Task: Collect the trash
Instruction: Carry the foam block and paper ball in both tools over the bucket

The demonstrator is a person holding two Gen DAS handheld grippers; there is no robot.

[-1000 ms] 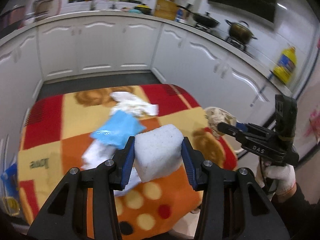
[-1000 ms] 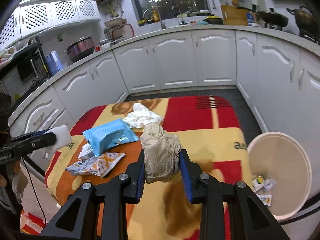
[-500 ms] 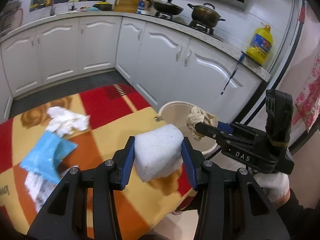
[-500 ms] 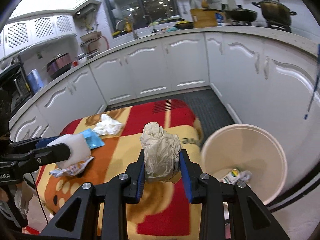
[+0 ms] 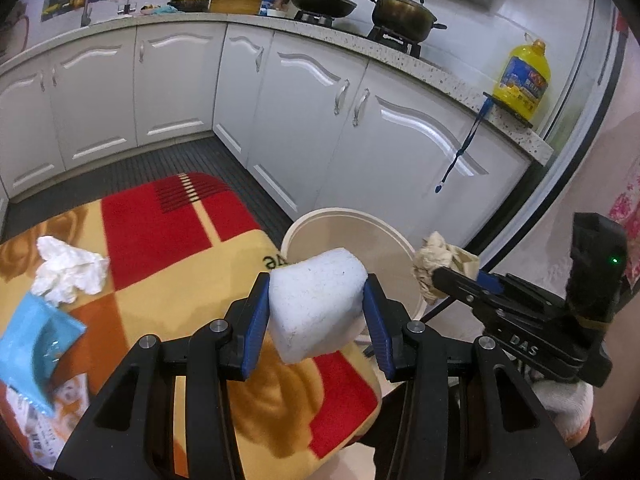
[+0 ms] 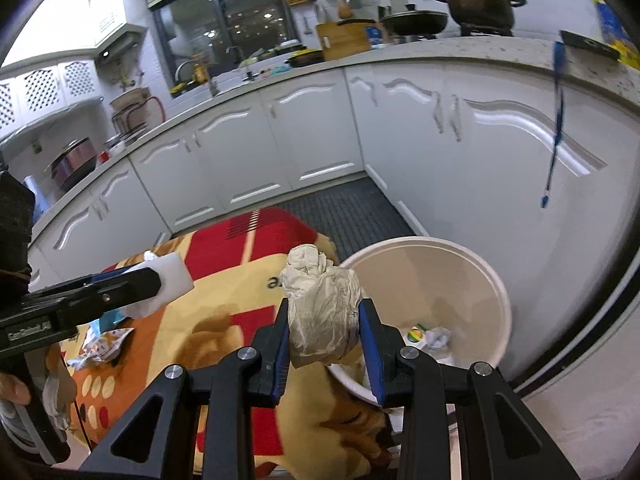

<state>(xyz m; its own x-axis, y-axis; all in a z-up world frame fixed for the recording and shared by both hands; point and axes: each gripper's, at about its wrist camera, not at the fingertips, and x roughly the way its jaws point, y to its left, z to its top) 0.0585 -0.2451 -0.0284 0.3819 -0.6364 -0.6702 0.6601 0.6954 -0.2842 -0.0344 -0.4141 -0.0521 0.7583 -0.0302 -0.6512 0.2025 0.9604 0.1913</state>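
Beside the bin (image 6: 496, 280), left gripper (image 5: 316, 312) clamps white foam (image 5: 316, 304), right gripper (image 6: 324, 328) crumpled paper (image 6: 320, 300).

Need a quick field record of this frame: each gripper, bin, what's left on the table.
left gripper: shut on white foam block
right gripper: shut on crumpled beige paper
bin: open, beside table edge, a few scraps at the bottom
table cloth: white tissue wad, blue pack, printed wrapper remain
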